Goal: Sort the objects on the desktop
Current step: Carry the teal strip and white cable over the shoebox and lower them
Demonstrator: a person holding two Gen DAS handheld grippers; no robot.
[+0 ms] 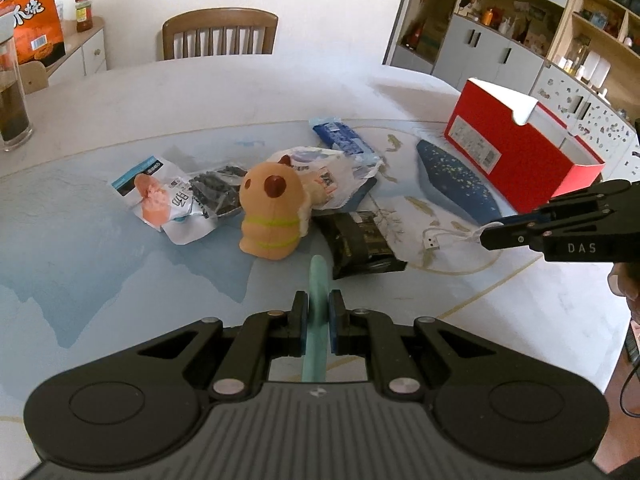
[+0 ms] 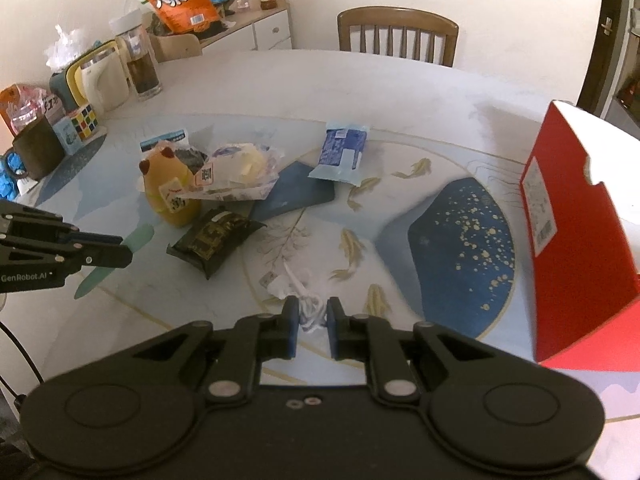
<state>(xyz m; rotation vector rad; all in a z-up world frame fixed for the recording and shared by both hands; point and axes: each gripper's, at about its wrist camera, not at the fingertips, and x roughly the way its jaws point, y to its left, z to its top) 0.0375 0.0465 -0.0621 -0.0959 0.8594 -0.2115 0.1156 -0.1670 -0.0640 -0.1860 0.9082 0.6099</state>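
While clamped: left gripper (image 1: 319,314) on comb (image 1: 318,320), right gripper (image 2: 312,316) on cable (image 2: 308,304).

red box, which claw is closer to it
Right. The right claw, shut on a white cable, sits just beside the red box. The left claw, holding a teal strip, is across the clutter near the plush toy.

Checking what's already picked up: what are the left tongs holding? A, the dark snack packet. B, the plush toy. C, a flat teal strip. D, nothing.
C: in the left wrist view the left tongs are shut on a flat teal strip, with the plush toy and dark snack packet lying apart on the table.
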